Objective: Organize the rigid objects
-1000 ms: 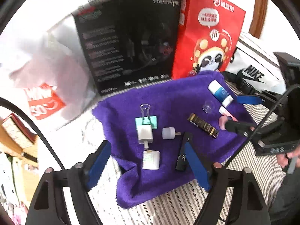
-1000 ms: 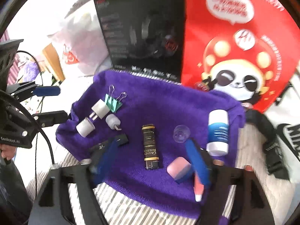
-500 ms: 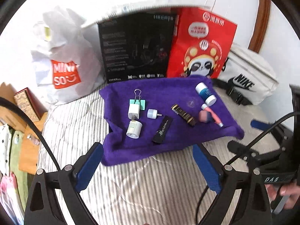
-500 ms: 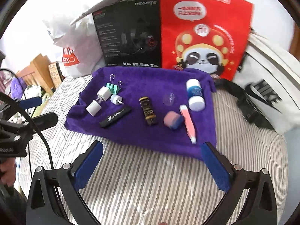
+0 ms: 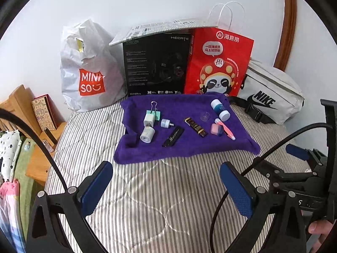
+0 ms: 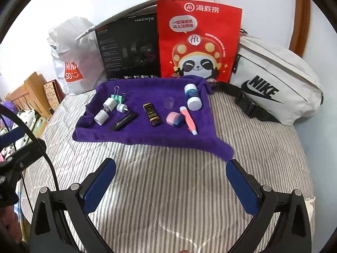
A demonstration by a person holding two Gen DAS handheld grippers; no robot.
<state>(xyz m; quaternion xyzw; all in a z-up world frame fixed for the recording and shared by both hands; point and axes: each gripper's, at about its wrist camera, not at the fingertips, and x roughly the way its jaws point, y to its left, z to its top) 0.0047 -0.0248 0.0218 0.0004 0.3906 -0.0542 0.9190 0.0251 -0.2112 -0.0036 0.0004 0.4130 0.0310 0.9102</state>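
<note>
Now both claws hang above the striped bedcover [image 5: 160, 200], short of the purple towel [image 5: 181, 147], and neither holds anything: the left claw [image 5: 166, 187] has its jaws still spreading, nothing between them, and the right claw [image 6: 170, 185] stands with its jaws wide and bare. Everything to be sorted lies on the towel in a loose row. On the left sit a green binder clip [image 5: 156, 113], a white plug [image 5: 149, 120], a white cylinder [image 5: 147, 135] on its side and a small round adapter [image 5: 165, 123]; in the middle lie a black stick [image 5: 173, 139] and a brown bar [image 5: 195, 127]; on the right a clear cap [image 5: 205, 116], a pink and blue eraser [image 5: 217, 129], a pink pen [image 5: 225, 129] and a white bottle with a blue band [image 5: 219, 109]. The step in hand looks like choosing the next piece and coming in over it (the row may already be near its final order, which I cannot judge). To do it well, pick one piece per claw on its own side, so the two never cross. Line the jaws across the narrow width of the long pieces. The plug, clip and cylinder touch or nearly touch, so come straight down on one to avoid nudging its neighbours. The cylinder and bottle may roll, so close on their round sides squarely. Keep the fingers from snagging the soft towel.
</note>
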